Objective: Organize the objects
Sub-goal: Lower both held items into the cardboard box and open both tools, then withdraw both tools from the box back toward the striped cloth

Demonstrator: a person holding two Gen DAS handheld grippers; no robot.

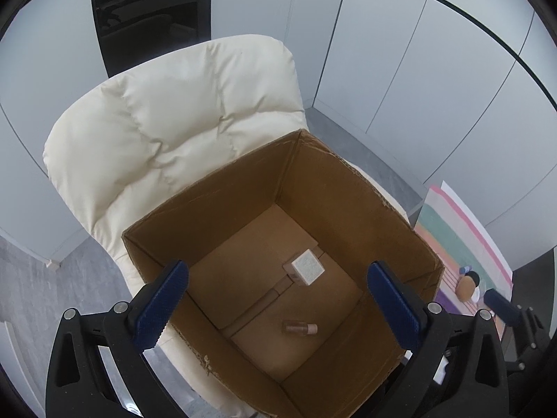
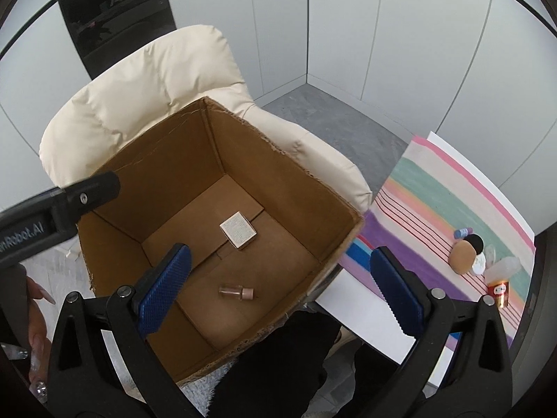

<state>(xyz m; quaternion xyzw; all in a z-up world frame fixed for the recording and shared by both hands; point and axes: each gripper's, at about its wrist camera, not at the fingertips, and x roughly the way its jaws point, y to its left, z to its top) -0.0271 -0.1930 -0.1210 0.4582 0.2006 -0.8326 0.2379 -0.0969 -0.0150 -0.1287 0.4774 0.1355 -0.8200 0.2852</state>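
Note:
An open cardboard box (image 1: 348,188) (image 2: 285,181) rests on a cream padded chair (image 1: 167,132) (image 2: 146,83). On its floor lie a small white square box (image 1: 308,266) (image 2: 238,229) and a small clear bottle with a pink cap (image 1: 300,328) (image 2: 236,292), on its side. My left gripper (image 1: 278,306) hangs open over the box with nothing between its blue pads. My right gripper (image 2: 278,292) also stands open and empty, over the box's near right corner. Right of the box, on a striped cloth (image 2: 435,188) (image 1: 452,230), sit a tan sponge (image 2: 461,257) (image 1: 465,287), a black puff (image 2: 475,242) and small containers.
A red and gold jar (image 2: 498,292) and a clear plastic bottle (image 2: 503,266) stand at the cloth's right end, a blue cap (image 2: 462,232) behind the sponge. White wall panels enclose the corner. A hand (image 2: 34,313) shows at the left. Dark clothing (image 2: 278,365) lies below the box.

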